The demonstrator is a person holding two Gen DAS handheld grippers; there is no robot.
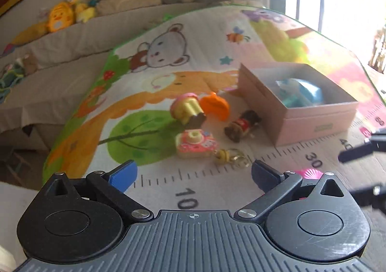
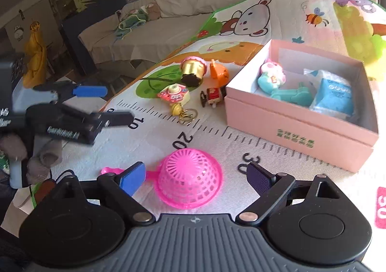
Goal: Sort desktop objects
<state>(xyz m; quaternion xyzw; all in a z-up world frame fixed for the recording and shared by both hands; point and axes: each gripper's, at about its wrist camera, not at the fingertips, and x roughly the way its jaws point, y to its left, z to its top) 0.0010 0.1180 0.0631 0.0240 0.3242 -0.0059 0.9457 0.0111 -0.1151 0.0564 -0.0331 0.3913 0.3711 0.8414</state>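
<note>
A pink mesh strainer (image 2: 190,177) lies upside down on the play mat between the fingers of my right gripper (image 2: 196,176), which is open with its pads apart from it. My left gripper (image 1: 193,174) is open and empty, just short of a pink camera keychain (image 1: 194,144). Beyond that lie a pink and yellow cupcake toy (image 1: 187,108), an orange toy (image 1: 214,106) and a small brown wind-up toy (image 1: 241,126). The open pink box (image 2: 289,132) holds a blue tissue packet (image 2: 334,95), a teal toy (image 2: 287,94) and a pink figure (image 2: 272,70).
The cartoon play mat (image 2: 135,146) has a printed ruler along it. A beige couch (image 1: 72,38) with plush toys runs behind the mat. In the right wrist view the left gripper (image 2: 79,108) and a gloved hand (image 2: 36,158) sit at the left.
</note>
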